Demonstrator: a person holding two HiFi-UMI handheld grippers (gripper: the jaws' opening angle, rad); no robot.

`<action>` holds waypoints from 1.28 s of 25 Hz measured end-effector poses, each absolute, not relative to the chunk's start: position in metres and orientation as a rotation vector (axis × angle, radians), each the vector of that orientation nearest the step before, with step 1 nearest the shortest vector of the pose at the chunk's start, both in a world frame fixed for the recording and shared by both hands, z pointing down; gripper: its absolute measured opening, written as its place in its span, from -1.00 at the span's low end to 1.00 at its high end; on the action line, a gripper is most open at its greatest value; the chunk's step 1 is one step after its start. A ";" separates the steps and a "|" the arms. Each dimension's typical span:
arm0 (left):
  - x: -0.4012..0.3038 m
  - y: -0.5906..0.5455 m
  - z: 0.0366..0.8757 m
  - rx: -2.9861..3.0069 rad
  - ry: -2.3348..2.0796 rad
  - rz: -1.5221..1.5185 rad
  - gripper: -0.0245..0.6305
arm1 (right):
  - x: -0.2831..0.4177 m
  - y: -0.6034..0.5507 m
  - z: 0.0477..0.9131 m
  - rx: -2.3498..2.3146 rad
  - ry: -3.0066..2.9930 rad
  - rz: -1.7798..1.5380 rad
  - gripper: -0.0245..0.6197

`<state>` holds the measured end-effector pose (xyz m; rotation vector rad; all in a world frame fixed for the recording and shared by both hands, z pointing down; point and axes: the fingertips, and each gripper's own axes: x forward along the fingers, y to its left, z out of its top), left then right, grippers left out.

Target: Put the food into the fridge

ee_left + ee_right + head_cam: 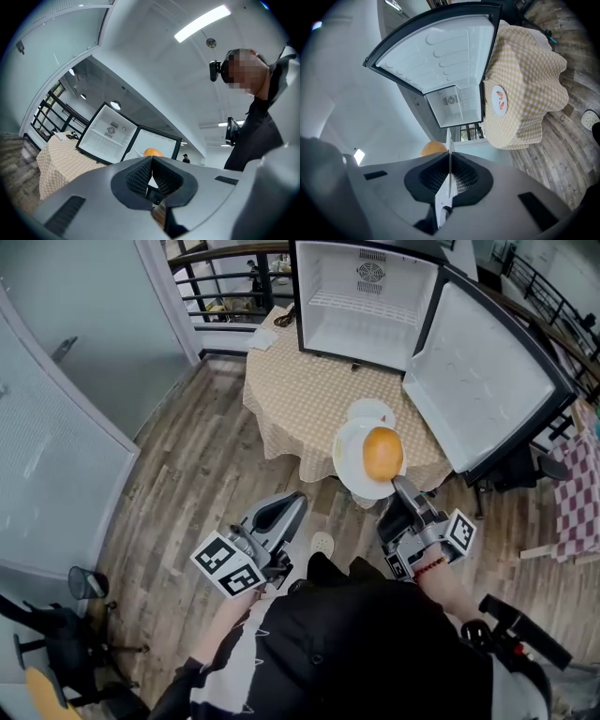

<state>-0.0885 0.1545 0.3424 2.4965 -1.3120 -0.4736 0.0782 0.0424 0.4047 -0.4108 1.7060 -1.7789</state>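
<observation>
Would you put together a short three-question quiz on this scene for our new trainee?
1. True or false: the fridge has its door open.
2. Multiple choice: what are the right tongs shut on?
A) a cup
B) the rim of the white plate that carries the orange bun
C) nothing
3. Fill in the missing word: the left tongs are ____, with nothing between them.

Key: 1 true; 2 B; 3 shut.
</observation>
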 end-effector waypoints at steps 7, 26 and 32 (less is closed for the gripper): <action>-0.124 0.070 0.327 2.521 -1.287 -0.473 -0.88 | 0.040 -0.040 0.395 -0.408 1.703 -1.760 -0.85; -0.173 -0.122 0.327 2.552 -1.160 -0.453 -0.88 | -0.009 -0.194 0.394 -0.449 1.659 -1.719 -0.85; -0.172 -0.144 0.335 2.553 -1.111 -0.413 -0.88 | -0.007 -0.214 0.404 -0.485 1.608 -1.714 -0.85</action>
